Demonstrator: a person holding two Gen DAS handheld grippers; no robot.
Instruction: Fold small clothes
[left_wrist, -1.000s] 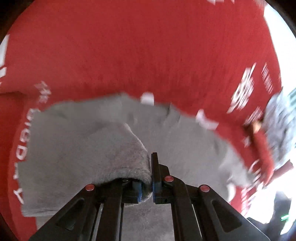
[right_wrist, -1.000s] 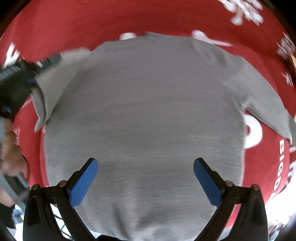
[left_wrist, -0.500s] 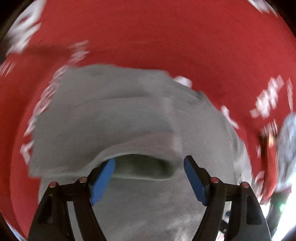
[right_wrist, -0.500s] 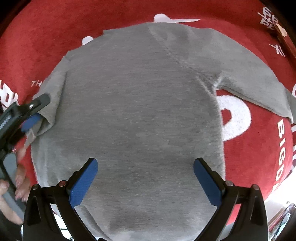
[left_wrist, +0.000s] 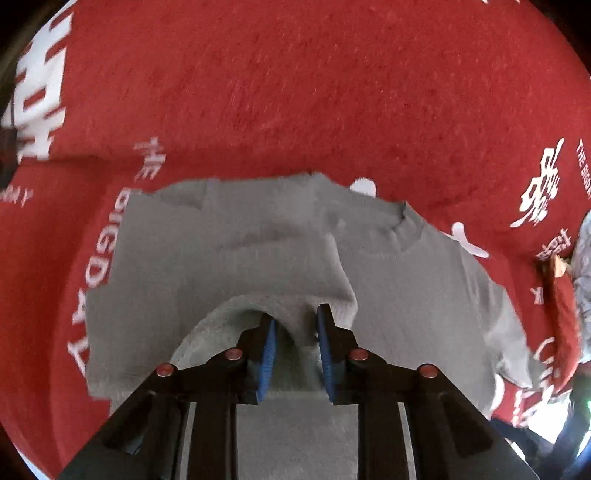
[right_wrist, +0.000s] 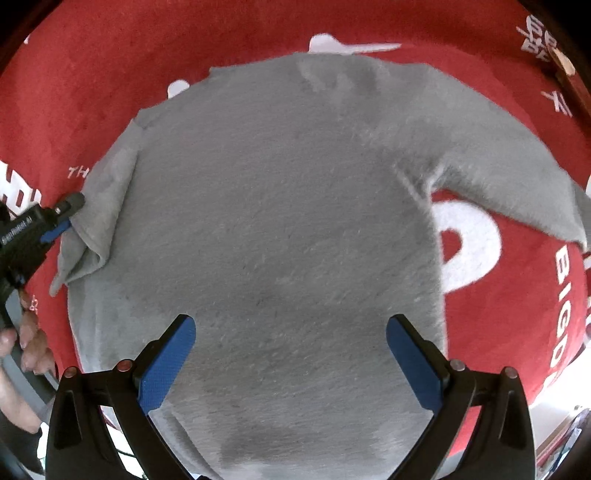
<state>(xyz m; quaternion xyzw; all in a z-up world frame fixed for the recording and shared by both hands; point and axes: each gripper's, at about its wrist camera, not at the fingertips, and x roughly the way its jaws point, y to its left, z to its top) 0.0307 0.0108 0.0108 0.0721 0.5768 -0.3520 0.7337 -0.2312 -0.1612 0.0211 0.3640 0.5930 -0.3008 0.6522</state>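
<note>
Grey fleece top spread flat on red printed cloth; left gripper nipping a sleeve fold, right gripper idle above.

At 9 o'clock of the garment the left gripper (left_wrist: 294, 325) has its jaws closing on a raised fold of the left sleeve (right_wrist: 96, 225), cloth bunched between the blue pads but the pads not clearly pressing yet. The grey top (right_wrist: 280, 229) lies at centre on the red cloth (left_wrist: 295, 92), neck toward 12 o'clock, the other sleeve (right_wrist: 509, 184) trailing to 3 o'clock. Right gripper (right_wrist: 290, 363) hangs wide open over the hem at 6 o'clock, holding nothing. Judged handling: light, soft, limp, fuzzy nap gives good friction; it will sag and drape, so best taken at cuff, seam or hem edge, pinching both layers.
</note>
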